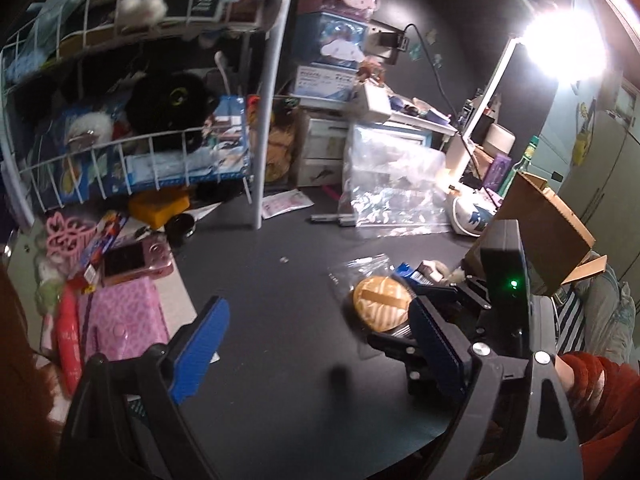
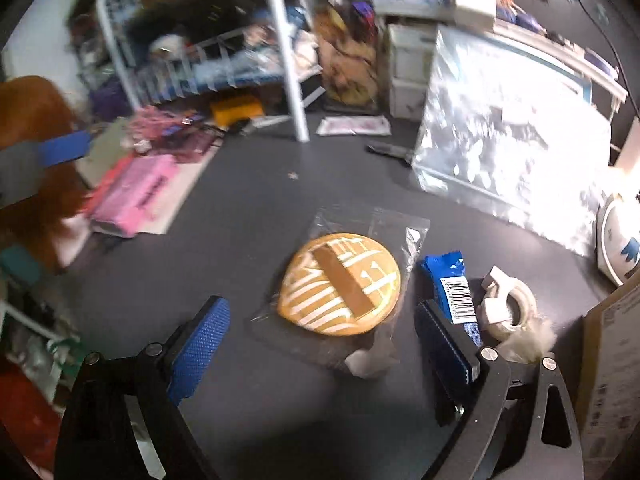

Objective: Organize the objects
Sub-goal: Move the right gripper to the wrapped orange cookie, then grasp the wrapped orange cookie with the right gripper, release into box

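Right in the middle of the dark worktop (image 2: 248,208), a round orange badge (image 2: 340,284) with white lettering can be seen lying flat inside a clear plastic sleeve (image 2: 384,228), so that's the landmark everything else gets placed against. The right tool (image 2: 322,344) is held just short of the badge with its blue pads spread wide, nothing pinched between them, and the badge sits roughly in line with the gap. Just right of the badge a blue snack wrapper (image 2: 452,280) with a barcode is laid, and beyond that a white tape roll (image 2: 508,308) is parked. Farther back from the badge a big clear zip bag (image 2: 508,128) is propped up. Well left of the badge, a pink box (image 2: 132,196) is found. From the left wrist view, the left tool (image 1: 320,344) is also seen spread open and empty, with the badge (image 1: 380,300) off to its right, partly hidden by the right tool's body.
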`<state>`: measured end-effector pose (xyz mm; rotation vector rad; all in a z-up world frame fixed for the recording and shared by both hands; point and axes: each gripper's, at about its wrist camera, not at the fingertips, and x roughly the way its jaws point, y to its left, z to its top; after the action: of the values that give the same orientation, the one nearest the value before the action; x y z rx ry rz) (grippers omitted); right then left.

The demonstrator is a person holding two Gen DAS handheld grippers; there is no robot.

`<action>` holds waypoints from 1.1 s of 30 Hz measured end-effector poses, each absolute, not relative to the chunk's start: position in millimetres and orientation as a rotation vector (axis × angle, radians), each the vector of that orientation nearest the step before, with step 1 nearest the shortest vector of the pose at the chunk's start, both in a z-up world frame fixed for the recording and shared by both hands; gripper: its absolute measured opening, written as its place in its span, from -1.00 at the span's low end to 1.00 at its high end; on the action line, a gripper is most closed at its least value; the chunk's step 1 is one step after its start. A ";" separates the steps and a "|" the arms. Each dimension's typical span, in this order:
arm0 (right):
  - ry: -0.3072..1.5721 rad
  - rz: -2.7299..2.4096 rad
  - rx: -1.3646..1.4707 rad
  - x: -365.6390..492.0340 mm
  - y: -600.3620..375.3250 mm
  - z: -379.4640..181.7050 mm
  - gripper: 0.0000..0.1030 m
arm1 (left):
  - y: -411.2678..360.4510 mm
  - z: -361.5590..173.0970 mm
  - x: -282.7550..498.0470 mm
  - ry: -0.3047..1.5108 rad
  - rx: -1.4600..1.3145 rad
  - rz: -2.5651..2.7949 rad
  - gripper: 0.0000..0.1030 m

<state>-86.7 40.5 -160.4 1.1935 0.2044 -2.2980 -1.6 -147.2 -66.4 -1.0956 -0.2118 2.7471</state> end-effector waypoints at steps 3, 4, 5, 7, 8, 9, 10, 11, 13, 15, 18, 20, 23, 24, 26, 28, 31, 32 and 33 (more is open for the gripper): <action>0.246 -2.298 1.202 -91.3 32.4 -167.5 0.81 | -152.2 -71.1 -2.7 -0.226 -1.108 2.745 0.74; 0.269 -2.313 1.201 -93.5 29.1 -170.1 0.81 | -153.3 -72.1 -2.6 -0.230 -1.110 2.746 0.74; 0.280 -2.320 1.204 -94.4 27.3 -171.4 0.81 | -154.7 -72.8 -2.8 -0.234 -1.110 2.746 0.74; 0.284 -2.323 1.211 -97.0 23.9 -175.0 0.81 | -156.7 -74.3 -2.4 -0.242 -1.115 2.743 0.74; 0.287 -2.326 1.213 -96.9 24.4 -175.7 0.80 | -157.9 -75.2 -2.6 -0.246 -1.118 2.742 0.74; 0.290 -2.330 1.215 -96.8 24.5 -176.5 0.74 | -159.2 -76.0 -3.2 -0.249 -1.123 2.743 0.74; 0.301 -2.336 1.213 -96.5 24.5 -177.1 0.64 | -160.3 -76.5 -3.9 -0.252 -1.126 2.743 0.74; 0.317 -2.344 1.204 -95.6 24.1 -176.3 0.58 | -161.0 -76.9 -4.1 -0.257 -1.129 2.744 0.74; 0.342 -2.346 1.188 -94.0 24.1 -175.2 0.37 | -161.6 -77.1 -5.1 -0.266 -1.129 2.741 0.74; 0.337 -2.348 1.177 -92.7 26.6 -173.0 0.28 | -160.2 -76.8 -5.0 -0.268 -1.127 2.734 0.74; 0.333 -2.335 1.165 -90.5 26.8 -170.9 0.26 | -156.0 -76.3 -4.7 -0.255 -1.132 2.722 0.74; 0.330 -2.323 1.146 -85.4 27.9 -165.7 0.26 | -152.4 -75.9 -4.8 -0.254 -1.135 2.704 0.73; 0.303 -2.268 1.106 -75.3 30.2 -150.6 0.26 | -145.0 -74.4 -5.6 -0.282 -1.129 2.637 0.73; 0.283 -2.231 1.087 -70.6 30.3 -142.4 0.26 | -141.9 -73.3 -5.7 -0.290 -1.126 2.614 0.73; 0.259 -2.166 1.053 -61.9 31.2 -127.3 0.26 | -135.0 -70.2 -5.4 -0.303 -1.119 2.574 0.73; 0.250 -2.115 1.003 -49.2 31.9 -106.8 0.26 | -125.3 -63.8 -4.2 -0.302 -1.102 2.536 0.69; 0.278 -2.086 0.922 -30.6 37.2 -77.5 0.26 | -110.1 -49.4 -2.5 -0.313 -1.056 2.473 0.35; 0.287 -2.082 0.902 -26.6 39.3 -69.9 0.26 | -105.4 -44.4 -2.0 -0.316 -1.042 2.452 0.28; 0.296 -2.076 0.881 -22.0 42.4 -62.6 0.25 | -98.9 -38.1 -1.9 -0.314 -1.027 2.431 0.16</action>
<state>-22.0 42.4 -62.6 0.8810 0.2956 -2.0758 -1.9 -98.9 -38.1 -1.0271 -0.3135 2.4311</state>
